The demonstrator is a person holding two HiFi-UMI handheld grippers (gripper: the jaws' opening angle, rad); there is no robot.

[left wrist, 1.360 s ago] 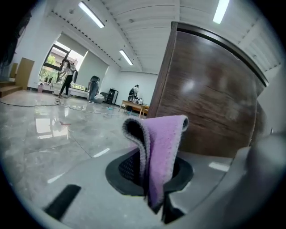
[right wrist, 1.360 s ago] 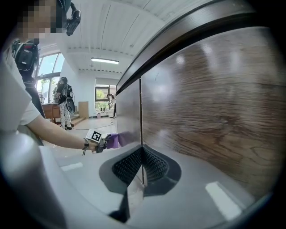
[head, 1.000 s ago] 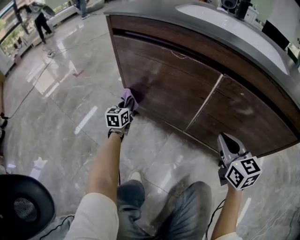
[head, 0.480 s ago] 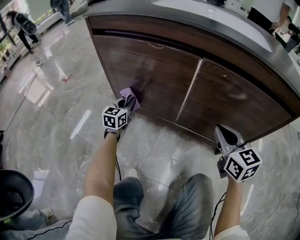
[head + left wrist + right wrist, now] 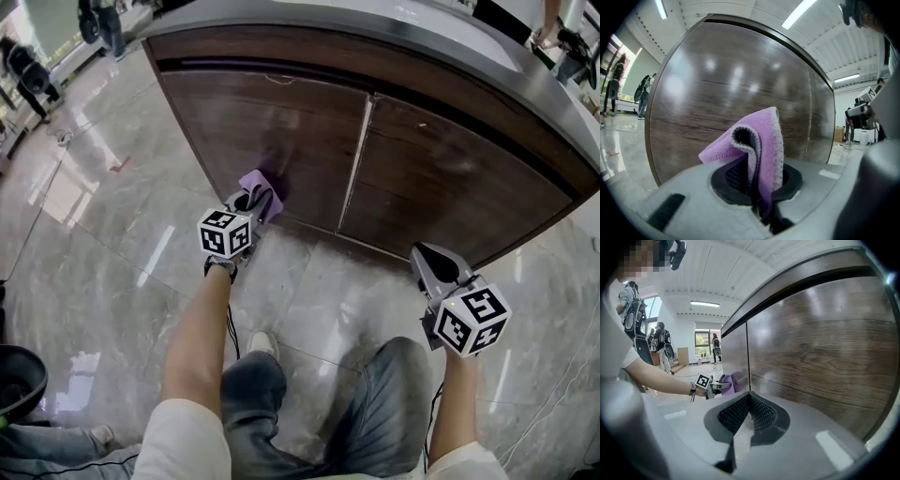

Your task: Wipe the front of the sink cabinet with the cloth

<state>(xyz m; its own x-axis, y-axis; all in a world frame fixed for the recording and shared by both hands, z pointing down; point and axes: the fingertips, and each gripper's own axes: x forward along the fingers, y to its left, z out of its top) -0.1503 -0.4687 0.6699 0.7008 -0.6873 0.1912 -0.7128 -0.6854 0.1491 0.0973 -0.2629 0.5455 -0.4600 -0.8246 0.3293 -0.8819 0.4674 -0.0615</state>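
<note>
The dark wooden sink cabinet [image 5: 309,131] has two doors split by a vertical seam [image 5: 354,169]. A folded purple cloth [image 5: 262,184] is low on the left door, and my left gripper [image 5: 249,201] is shut on it. In the left gripper view the cloth [image 5: 761,140] stands up from the closed jaws with the door [image 5: 726,79] just behind it. My right gripper [image 5: 434,260] is shut and empty, just above the floor in front of the right door. In the right gripper view its jaws [image 5: 749,404] point along the cabinet front [image 5: 820,348] toward the left gripper [image 5: 717,384].
A grey countertop [image 5: 422,28] overhangs the cabinet. Glossy marble floor [image 5: 112,234] spreads to the left, with people standing at its far left. A black round object [image 5: 14,375] is at the lower left. My knees in jeans [image 5: 328,412] are between the arms.
The view has swung, so the cabinet sits further left. The left gripper and cloth now lie further right from the door's left edge. The right gripper stays low before the right door.
</note>
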